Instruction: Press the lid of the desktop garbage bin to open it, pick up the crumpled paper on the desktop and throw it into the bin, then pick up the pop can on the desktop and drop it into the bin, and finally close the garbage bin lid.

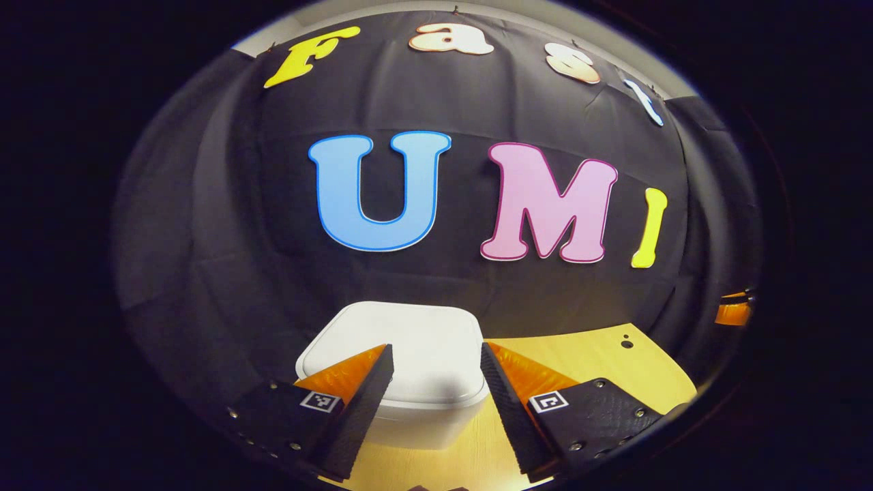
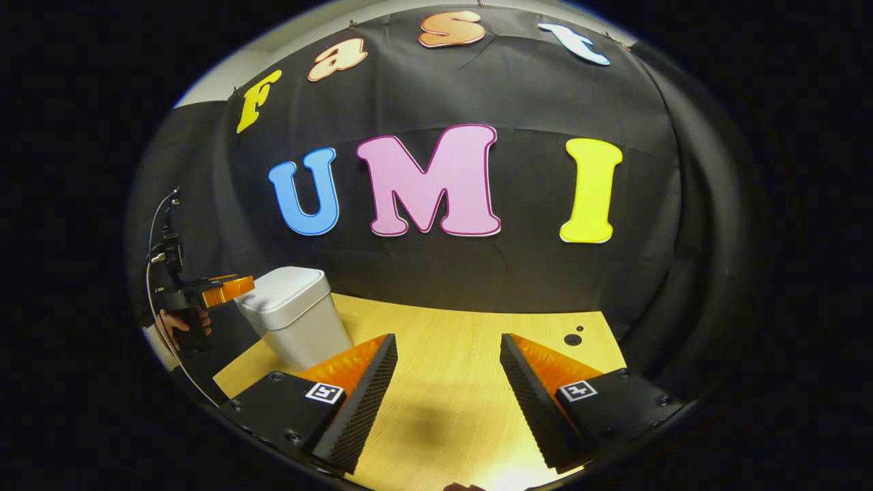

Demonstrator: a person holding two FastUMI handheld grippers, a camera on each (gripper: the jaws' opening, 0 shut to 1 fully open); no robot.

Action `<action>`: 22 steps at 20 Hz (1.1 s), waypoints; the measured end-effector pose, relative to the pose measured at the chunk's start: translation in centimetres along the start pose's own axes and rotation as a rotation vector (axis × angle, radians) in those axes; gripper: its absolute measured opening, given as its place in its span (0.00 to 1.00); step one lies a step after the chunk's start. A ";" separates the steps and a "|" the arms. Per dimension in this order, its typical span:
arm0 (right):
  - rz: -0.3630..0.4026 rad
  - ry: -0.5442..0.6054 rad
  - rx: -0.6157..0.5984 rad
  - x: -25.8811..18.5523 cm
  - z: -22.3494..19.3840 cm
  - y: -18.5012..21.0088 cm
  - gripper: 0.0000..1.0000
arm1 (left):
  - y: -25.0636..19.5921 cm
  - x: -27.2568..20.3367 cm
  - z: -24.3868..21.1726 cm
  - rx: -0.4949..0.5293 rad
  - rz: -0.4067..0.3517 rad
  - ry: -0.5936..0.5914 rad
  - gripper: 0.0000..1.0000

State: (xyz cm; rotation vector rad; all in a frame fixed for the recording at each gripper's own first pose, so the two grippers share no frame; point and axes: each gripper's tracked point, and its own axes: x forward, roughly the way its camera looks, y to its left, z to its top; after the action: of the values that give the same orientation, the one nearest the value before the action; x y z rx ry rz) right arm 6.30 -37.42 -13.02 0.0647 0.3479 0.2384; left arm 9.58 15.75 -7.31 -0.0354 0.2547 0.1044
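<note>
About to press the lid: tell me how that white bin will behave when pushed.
The bin looks like thin, light plastic, so a sideways push would probably slide it on the smooth wooden desktop. It stands taller than wide, so it may tip. Pressing straight down on the lid seems safest.

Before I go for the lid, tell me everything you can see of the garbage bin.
The garbage bin is white, plastic-looking, a rounded-square body tapering downward, with a smooth lid that overhangs it and sits shut. It stands upright on the wooden desktop near the black cloth wall. The left gripper hangs open just before it; nothing visibly touches it.
</note>
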 end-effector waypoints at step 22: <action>-0.115 -0.301 -0.059 -5.2 8.6 4.1 0.99 | -7.2 -8.8 8.0 0.072 -0.116 -0.239 0.84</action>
State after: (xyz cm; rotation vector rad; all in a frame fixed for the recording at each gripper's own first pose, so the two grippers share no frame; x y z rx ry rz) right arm 3.56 -34.85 -2.81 0.0213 0.0443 0.1226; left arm 3.87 8.13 2.79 0.0339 0.0169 -0.0160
